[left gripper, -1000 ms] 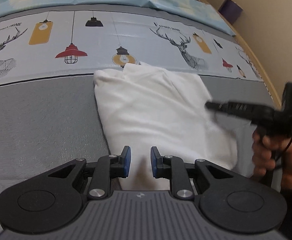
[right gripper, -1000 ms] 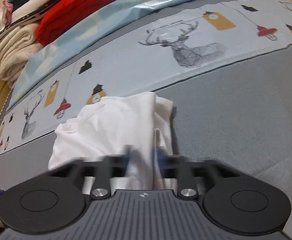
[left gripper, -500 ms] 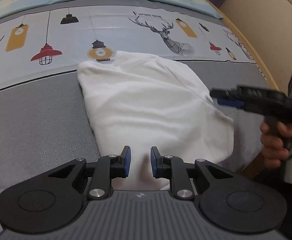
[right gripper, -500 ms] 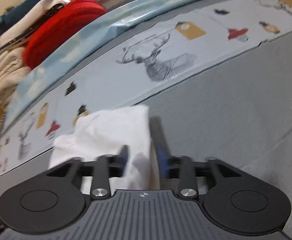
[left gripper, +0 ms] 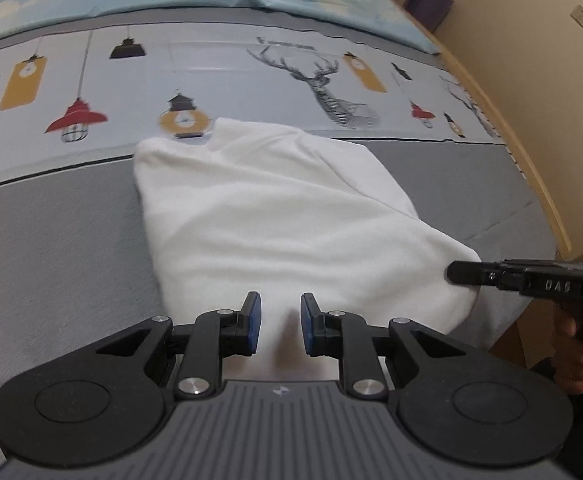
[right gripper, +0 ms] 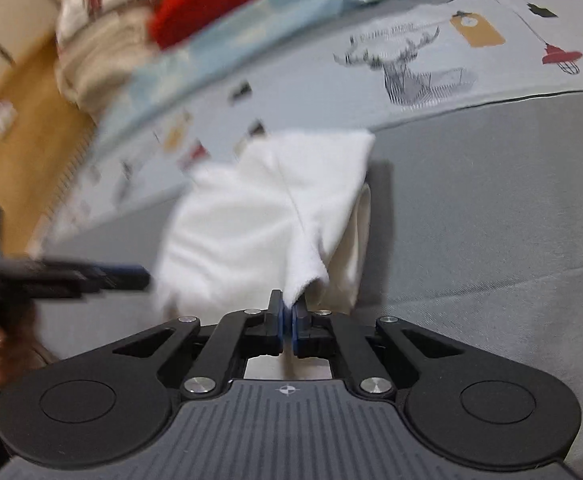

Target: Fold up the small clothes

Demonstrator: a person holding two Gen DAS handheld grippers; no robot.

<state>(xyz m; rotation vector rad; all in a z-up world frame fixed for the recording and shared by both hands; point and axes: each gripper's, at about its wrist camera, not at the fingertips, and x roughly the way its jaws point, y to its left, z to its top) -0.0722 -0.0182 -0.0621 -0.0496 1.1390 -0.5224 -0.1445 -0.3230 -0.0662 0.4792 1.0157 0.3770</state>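
White garment [left gripper: 275, 216], a small soft piece of clothing, lies partly folded on the grey band of the bedspread [left gripper: 51, 240], its far edge just reaching the printed strip of lamps and deer. It looks light and limp, so it should sag wherever it is unsupported and crease easily; corners and hems are the sensible places to pinch. The right gripper [right gripper: 287, 316] has its 2 jaws closed on a near corner of the cloth, lifting that flap so a doubled layer shows beneath. The left gripper [left gripper: 277, 320] hangs over the near hem with its jaws parted by a clear gap and nothing between them. In my judgement the left should pinch the hem directly below it so both corners travel together. Open grey bedding lies to either side, giving room to swing the flap. A wooden bed edge [left gripper: 539, 184] runs close on the right, limiting travel there.
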